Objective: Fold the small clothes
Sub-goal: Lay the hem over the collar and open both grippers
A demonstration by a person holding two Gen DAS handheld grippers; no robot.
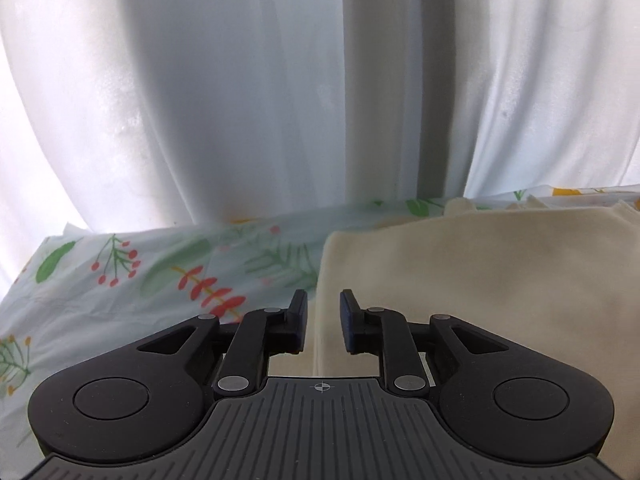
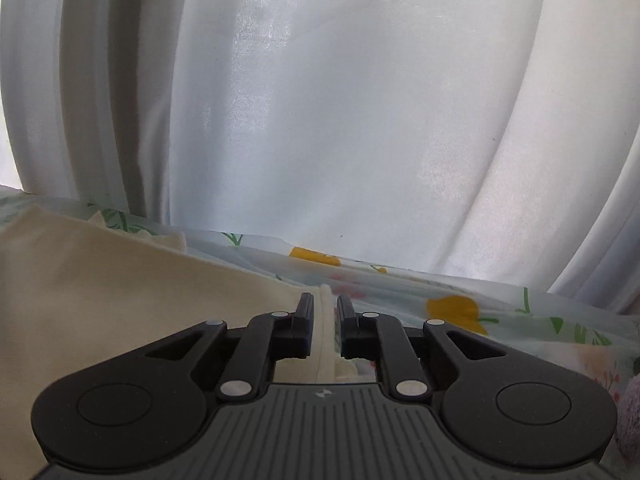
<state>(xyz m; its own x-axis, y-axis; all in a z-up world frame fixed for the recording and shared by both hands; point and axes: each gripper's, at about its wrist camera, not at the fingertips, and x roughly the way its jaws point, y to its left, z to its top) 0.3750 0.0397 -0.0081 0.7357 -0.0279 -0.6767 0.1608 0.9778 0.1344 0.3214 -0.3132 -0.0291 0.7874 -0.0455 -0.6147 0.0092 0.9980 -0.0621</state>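
Left gripper (image 1: 323, 322): we found its jaws narrowly parted, nothing pinched, astride the cream garment (image 1: 480, 280) left edge.
Right gripper (image 2: 325, 330): we saw a narrow gap too; the garment's right edge ran between the pads, apparently unclamped.
Garment: it lay flat on the floral sheet (image 1: 120, 272), between both grippers.
Backdrop: white curtain (image 2: 340, 120) hung behind.
Risk: we judged closing might miss the thin edge or snag the sheet.

Cream garment (image 1: 480, 272), pale tablecloth (image 1: 160, 280) printed with green leaves and red berries, white curtain (image 1: 240, 100), black tool (image 1: 323, 312)
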